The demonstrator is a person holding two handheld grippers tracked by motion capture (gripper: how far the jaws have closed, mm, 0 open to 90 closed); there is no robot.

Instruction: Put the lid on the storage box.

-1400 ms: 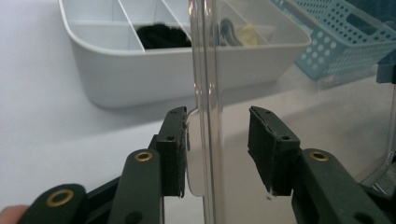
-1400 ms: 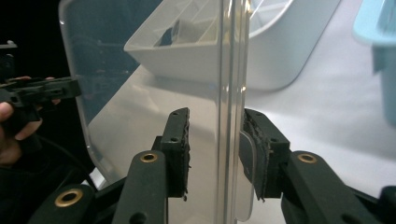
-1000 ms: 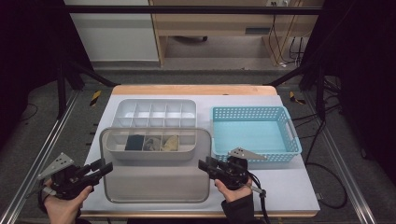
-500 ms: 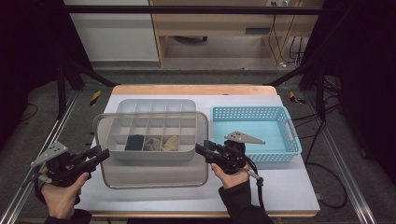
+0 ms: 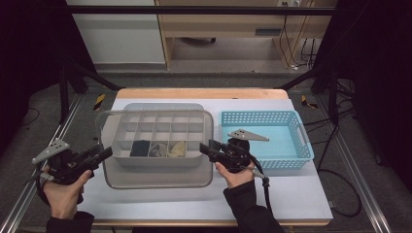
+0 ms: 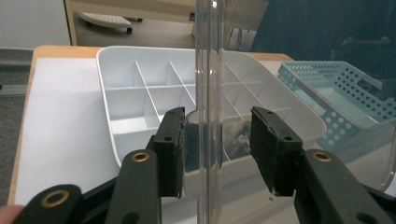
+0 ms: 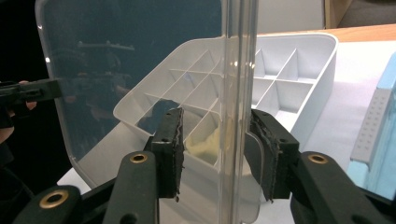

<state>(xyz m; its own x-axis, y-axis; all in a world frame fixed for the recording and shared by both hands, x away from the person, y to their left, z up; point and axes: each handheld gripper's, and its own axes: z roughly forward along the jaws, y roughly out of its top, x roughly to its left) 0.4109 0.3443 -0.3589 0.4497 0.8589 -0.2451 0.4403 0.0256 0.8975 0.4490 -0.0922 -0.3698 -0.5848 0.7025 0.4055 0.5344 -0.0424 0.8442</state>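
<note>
We hold a clear plastic lid just above the white compartmented plastic organiser box, one edge in each gripper. The left gripper and right gripper each straddle a lid rim, jaws parted with gaps beside the pads. A light-blue perforated basket stands alongside.

Both grippers black w/ two jaws each. Left gripper has a grey three-cornered plate on top; so does the right gripper, plus a black cable trailing back past the wrist. Jaw pads black, ribbed, worn at edges, small screws in their sides. Brass-ringed pivot holes on jaw arms. Person wears dark long sleeves.
</note>
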